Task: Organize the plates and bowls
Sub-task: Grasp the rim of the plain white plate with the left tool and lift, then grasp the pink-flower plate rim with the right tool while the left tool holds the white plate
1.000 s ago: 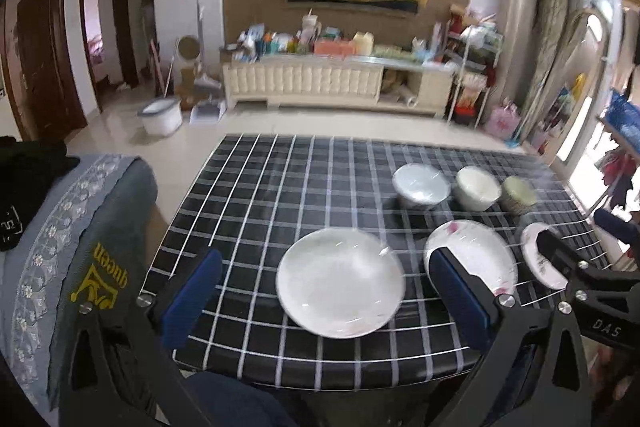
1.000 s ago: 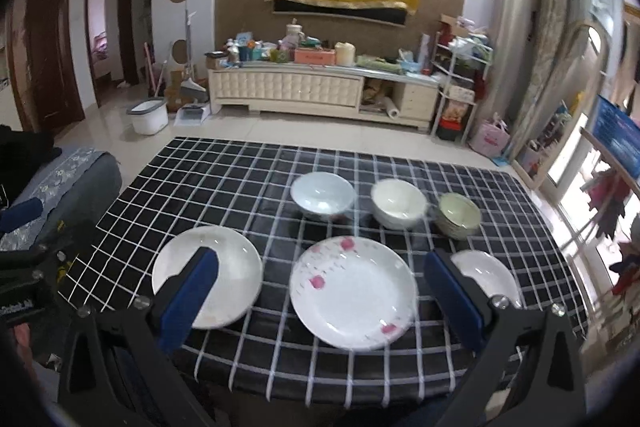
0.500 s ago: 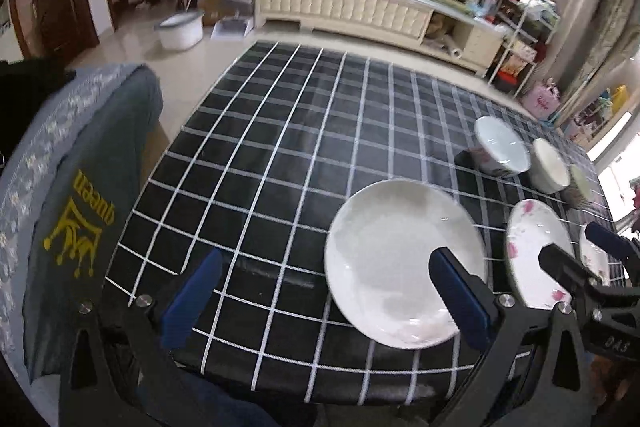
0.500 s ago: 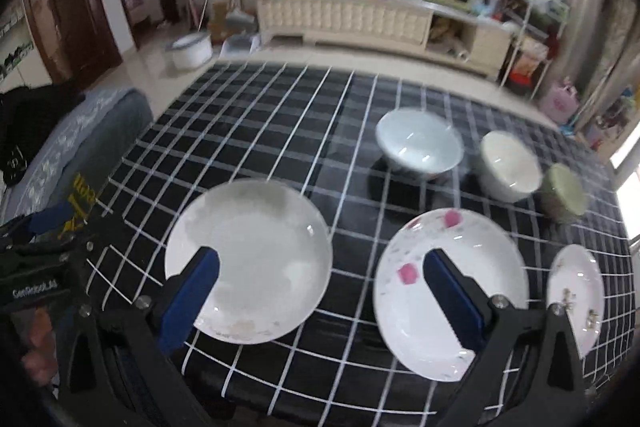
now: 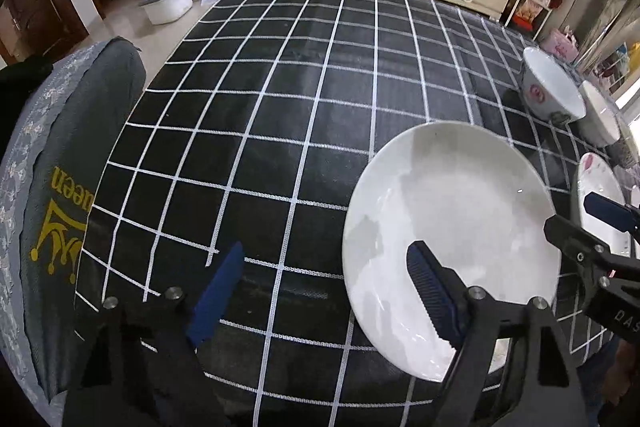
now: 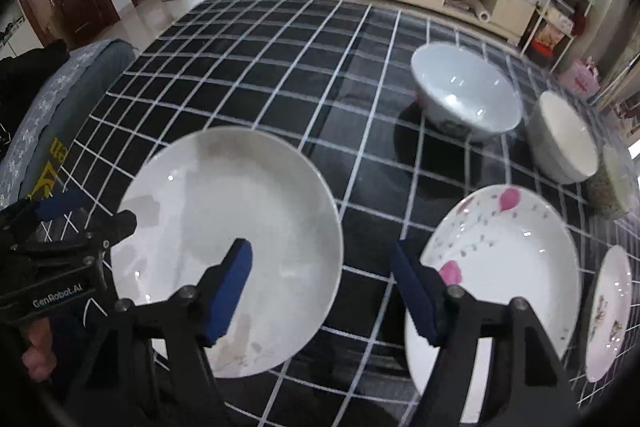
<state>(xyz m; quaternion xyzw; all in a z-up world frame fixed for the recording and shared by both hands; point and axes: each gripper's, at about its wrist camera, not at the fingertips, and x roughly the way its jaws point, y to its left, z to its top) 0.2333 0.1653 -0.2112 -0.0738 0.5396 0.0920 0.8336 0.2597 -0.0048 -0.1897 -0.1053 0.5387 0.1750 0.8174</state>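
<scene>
Your left gripper [image 5: 324, 295] hung over the near edge of the table [image 5: 280, 99], its jaws apart and just closing in, holding nothing; its right finger sat above the plain white plate [image 5: 452, 235], the left one above bare checked cloth. Your right gripper [image 6: 320, 287] was likewise part-open and just narrowing, empty, with its fingers straddling the gap between that plain plate and the pink-flowered plate [image 6: 504, 267] beside it. A small plate [image 6: 608, 311] lay toward the table's right edge. Behind the plates, three bowls stood in a row: the large bowl [image 6: 468, 95], a white bowl [image 6: 564, 137], and a third at the right edge, blurred.
</scene>
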